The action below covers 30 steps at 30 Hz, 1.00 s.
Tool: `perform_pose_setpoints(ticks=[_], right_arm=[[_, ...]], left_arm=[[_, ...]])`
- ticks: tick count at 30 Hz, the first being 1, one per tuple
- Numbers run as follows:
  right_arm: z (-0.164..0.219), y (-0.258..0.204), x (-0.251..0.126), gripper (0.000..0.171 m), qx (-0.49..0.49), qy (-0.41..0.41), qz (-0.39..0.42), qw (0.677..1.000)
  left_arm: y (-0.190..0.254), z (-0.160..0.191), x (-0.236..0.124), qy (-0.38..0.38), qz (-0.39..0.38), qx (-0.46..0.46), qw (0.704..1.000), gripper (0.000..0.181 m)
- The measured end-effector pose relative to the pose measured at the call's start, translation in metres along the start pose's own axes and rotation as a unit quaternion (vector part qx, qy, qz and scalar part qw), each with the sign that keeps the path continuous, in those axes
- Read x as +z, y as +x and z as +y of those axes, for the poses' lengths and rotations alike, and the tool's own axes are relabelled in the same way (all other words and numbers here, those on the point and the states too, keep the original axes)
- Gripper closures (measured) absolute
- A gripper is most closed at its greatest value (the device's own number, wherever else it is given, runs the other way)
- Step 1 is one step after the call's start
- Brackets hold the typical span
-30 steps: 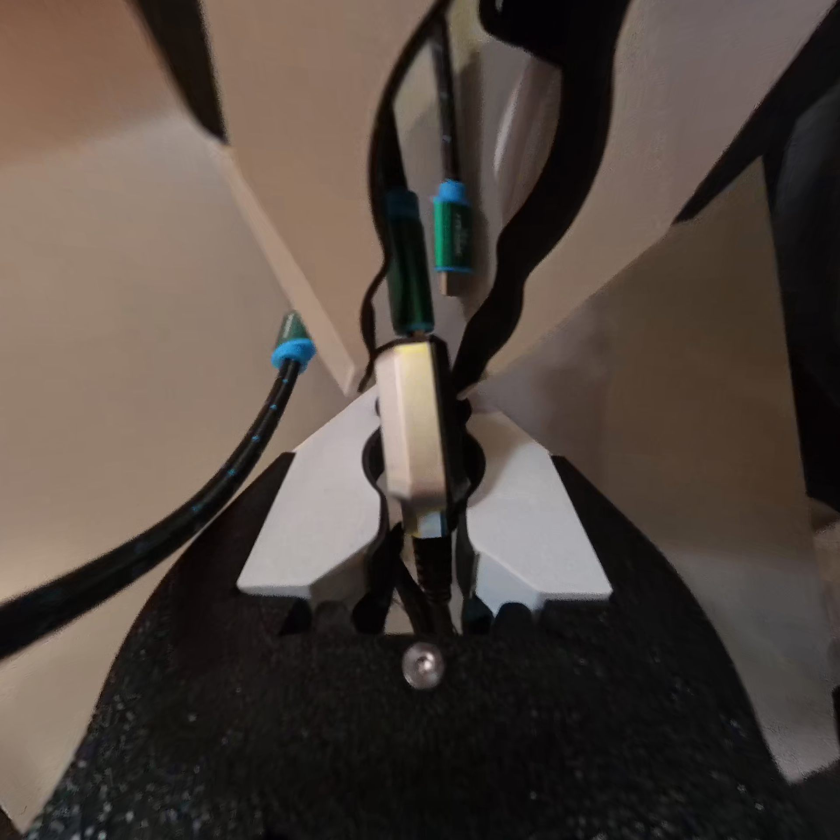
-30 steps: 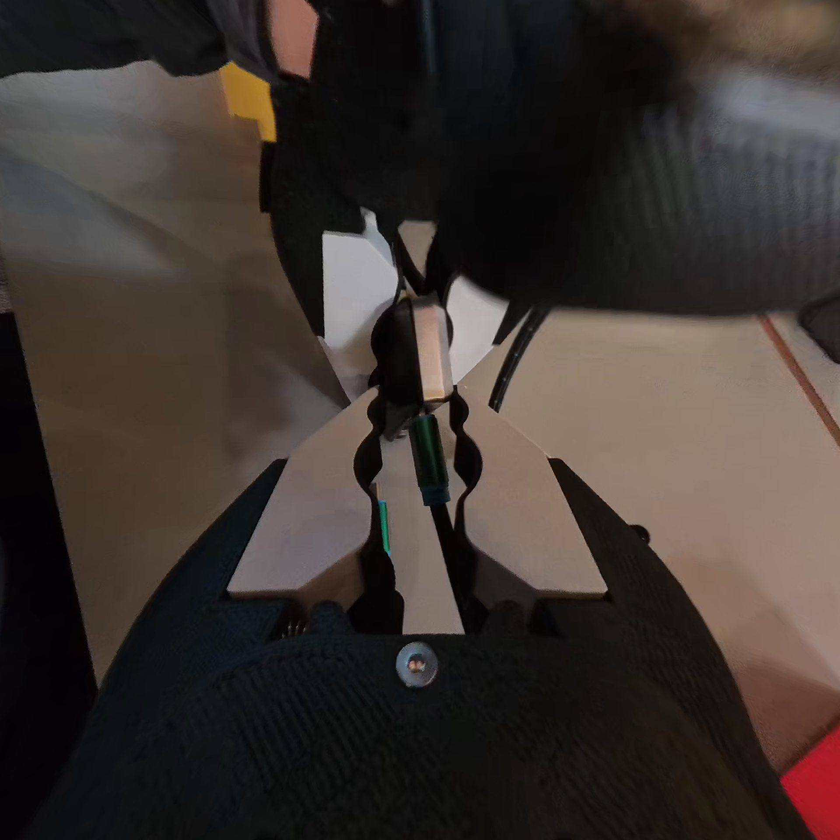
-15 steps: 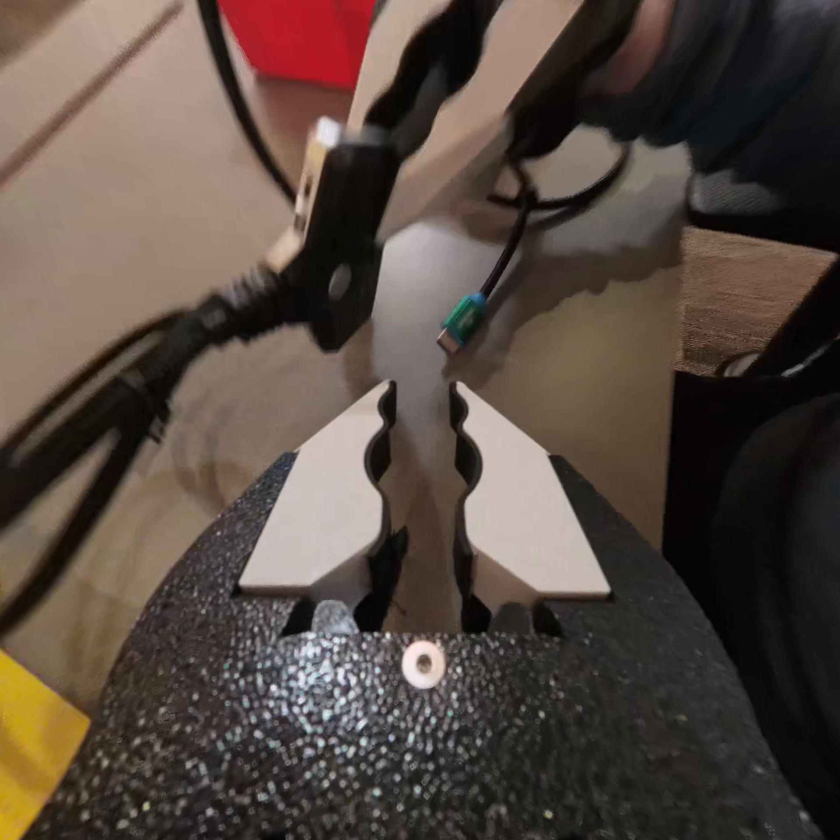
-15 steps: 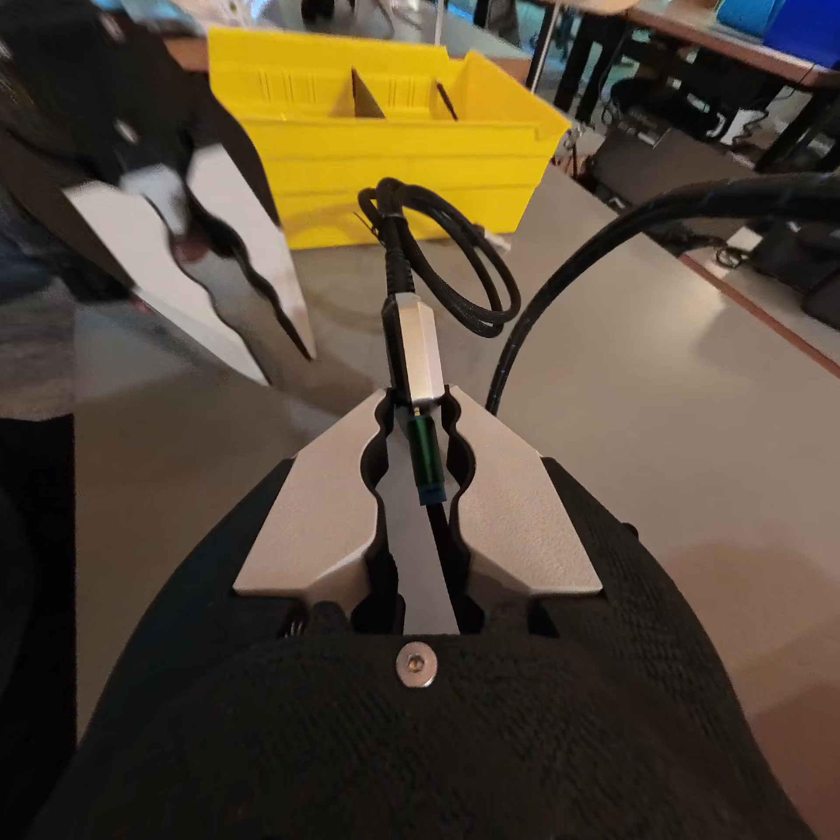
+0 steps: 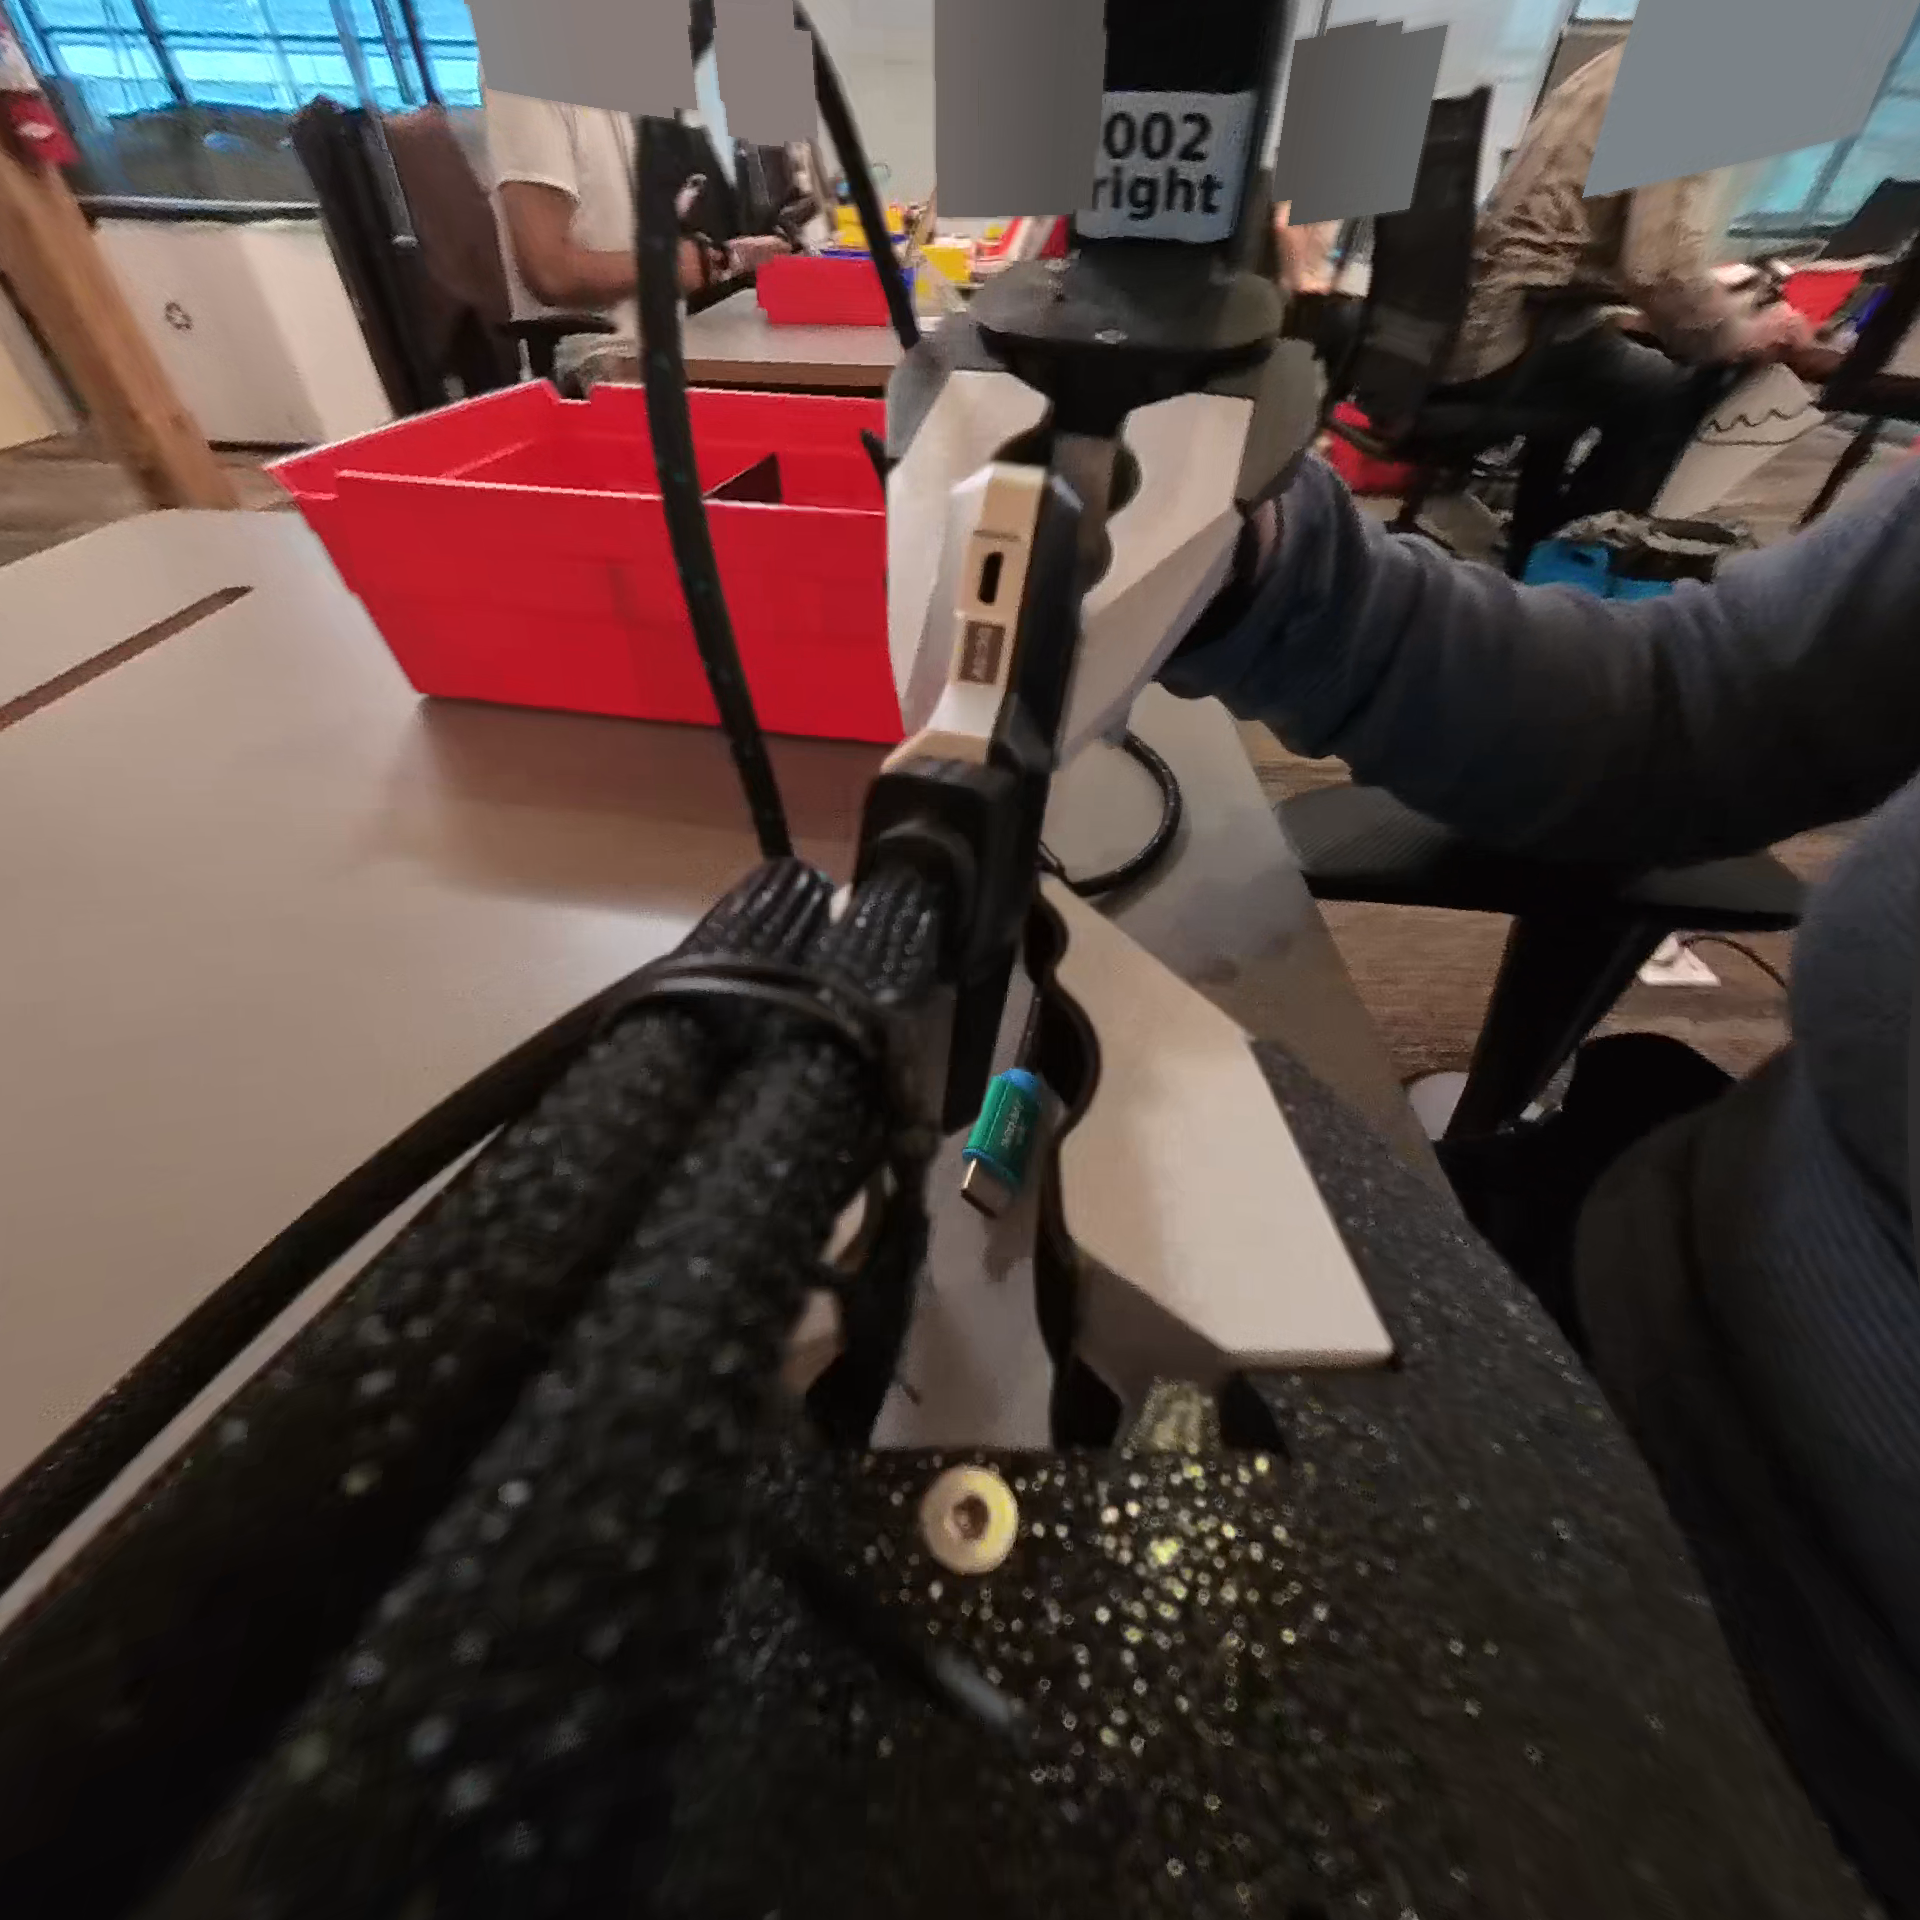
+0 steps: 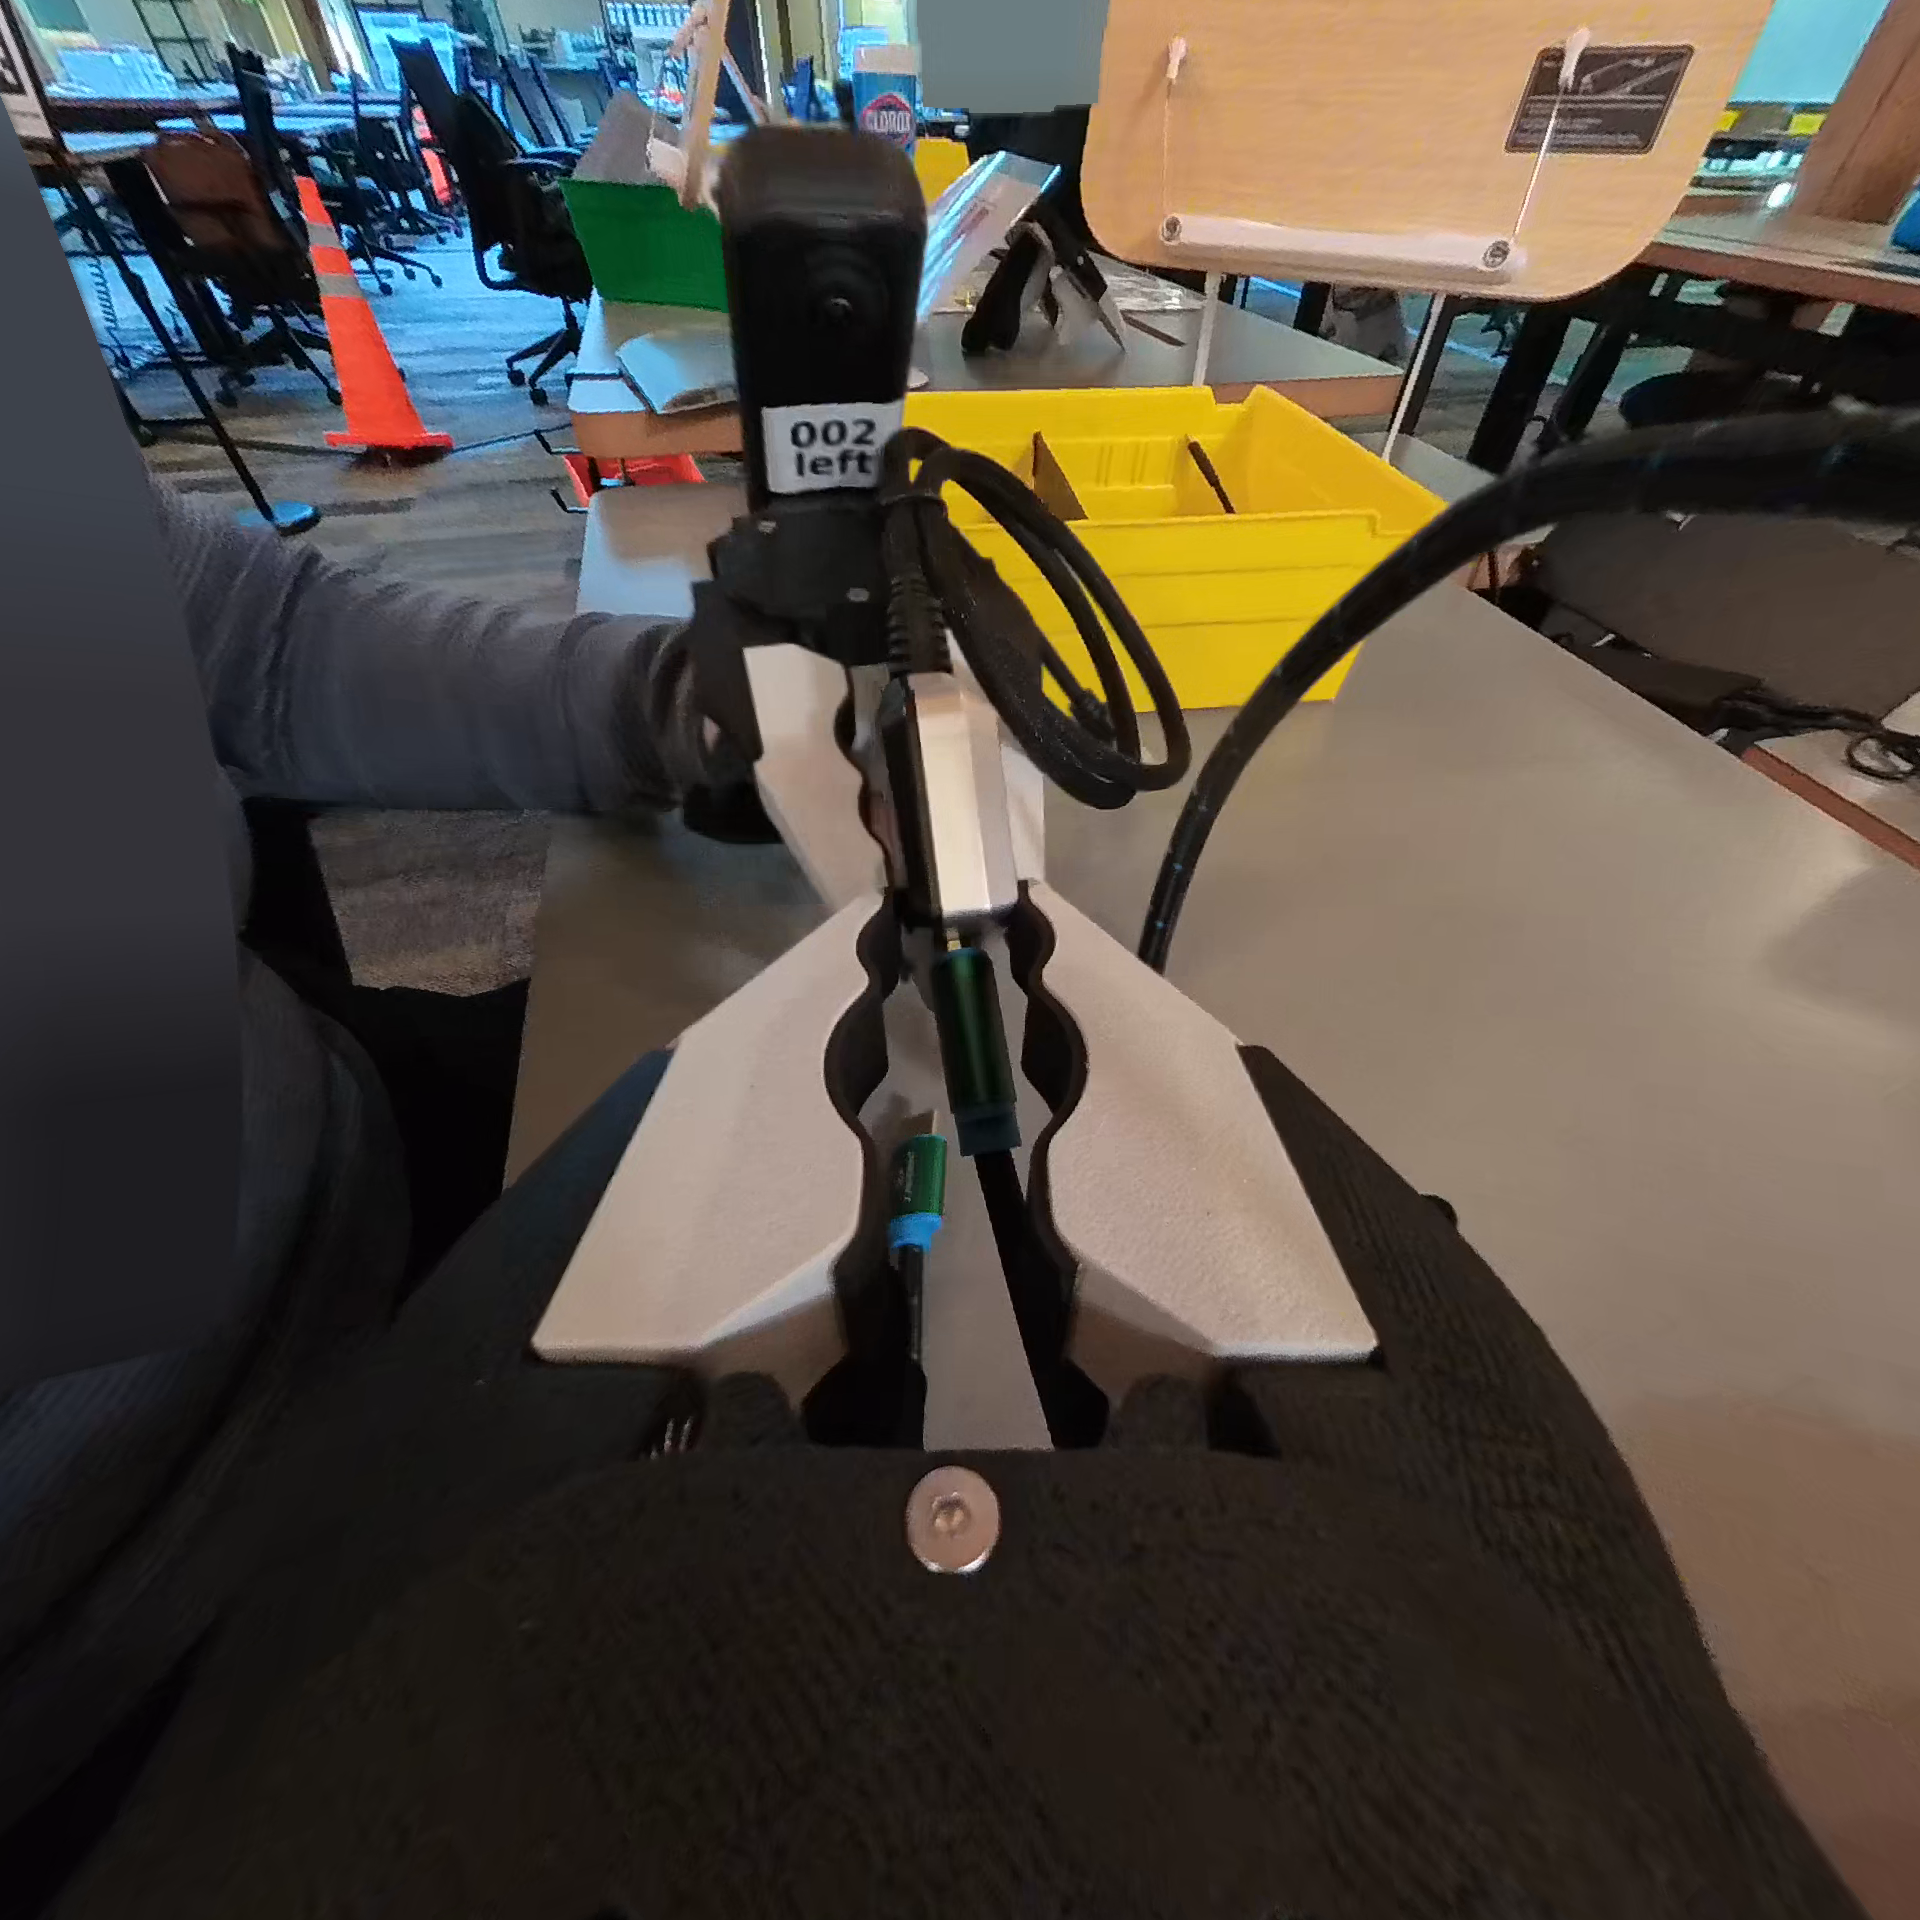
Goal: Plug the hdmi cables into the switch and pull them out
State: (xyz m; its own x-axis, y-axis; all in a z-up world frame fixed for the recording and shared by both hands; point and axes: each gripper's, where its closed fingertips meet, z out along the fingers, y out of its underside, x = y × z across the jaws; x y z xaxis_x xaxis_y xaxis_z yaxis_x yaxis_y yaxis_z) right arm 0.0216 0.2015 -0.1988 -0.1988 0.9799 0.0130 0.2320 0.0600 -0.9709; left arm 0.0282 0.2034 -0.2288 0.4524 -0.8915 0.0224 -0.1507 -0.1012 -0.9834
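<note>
Switch hangs above the desk, pinched at its near end by the right tool. Left tool, open and clear of it half a second ago, is back around the cabled end; grip uncertain. Pull-out looks next.

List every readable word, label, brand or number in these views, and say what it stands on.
I do not copy writing; these things bear it.
White mount label, on the black mount: legible.
White camera label, on the black camera: legible.
Dark plate, on the wooden board: too small.
Blue container: branded.
Green connector: too small.
</note>
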Motion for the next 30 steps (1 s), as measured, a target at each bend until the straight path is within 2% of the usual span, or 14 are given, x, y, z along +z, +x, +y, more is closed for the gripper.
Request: perform_pose_setpoints(ticks=[1,3,5,7,9,10,12,15,17,22,26,30], right_arm=[[0.0,0.0,0.0,0.151,0.0,0.0,0.002,1.0],[-0.002,0.006,0.001,0.148,-0.013,0.0,0.028,1.0],[-0.015,0.015,-0.01,0.145,-0.047,0.004,0.089,0.995],[-0.039,0.01,-0.032,0.155,-0.103,0.018,0.127,0.986],[-0.042,-0.011,-0.045,0.163,-0.119,-0.014,0.103,0.987],[-0.032,-0.019,-0.045,0.167,-0.098,-0.047,0.083,0.991],[0.002,-0.024,-0.036,0.15,-0.027,-0.12,0.064,0.99],[0.074,-0.017,-0.016,0.141,0.069,-0.225,0.051,0.971],[0.103,-0.011,-0.005,0.135,0.132,-0.255,0.04,0.957],[0.117,-0.007,0.011,0.141,0.228,-0.272,0.001,0.935],[0.119,-0.015,0.017,0.149,0.215,-0.289,-0.002,0.933],[0.118,-0.021,0.026,0.157,0.205,-0.272,0.006,0.94]], left_arm=[[0.0,0.0,0.0,0.001,0.009,0.006,1.0,0.161],[-0.004,-0.003,-0.001,0.013,0.011,0.01,1.0,0.16],[-0.012,-0.01,-0.003,0.033,-0.01,0.013,0.999,0.159],[-0.024,-0.012,-0.007,0.044,-0.048,0.02,0.998,0.161],[-0.033,-0.014,-0.014,0.064,-0.071,0.015,0.995,0.161],[-0.035,-0.016,-0.017,0.077,-0.077,0.011,0.994,0.161],[-0.039,-0.02,-0.024,0.094,-0.088,0.013,0.992,0.161],[-0.036,-0.024,-0.03,0.111,-0.086,0.024,0.99,0.161],[-0.034,-0.024,-0.032,0.115,-0.085,0.028,0.989,0.161],[-0.035,-0.028,-0.038,0.128,-0.094,0.029,0.987,0.161],[-0.033,-0.032,-0.041,0.139,-0.09,0.032,0.986,0.162],[-0.031,-0.033,-0.041,0.143,-0.086,0.033,0.986,0.162]])
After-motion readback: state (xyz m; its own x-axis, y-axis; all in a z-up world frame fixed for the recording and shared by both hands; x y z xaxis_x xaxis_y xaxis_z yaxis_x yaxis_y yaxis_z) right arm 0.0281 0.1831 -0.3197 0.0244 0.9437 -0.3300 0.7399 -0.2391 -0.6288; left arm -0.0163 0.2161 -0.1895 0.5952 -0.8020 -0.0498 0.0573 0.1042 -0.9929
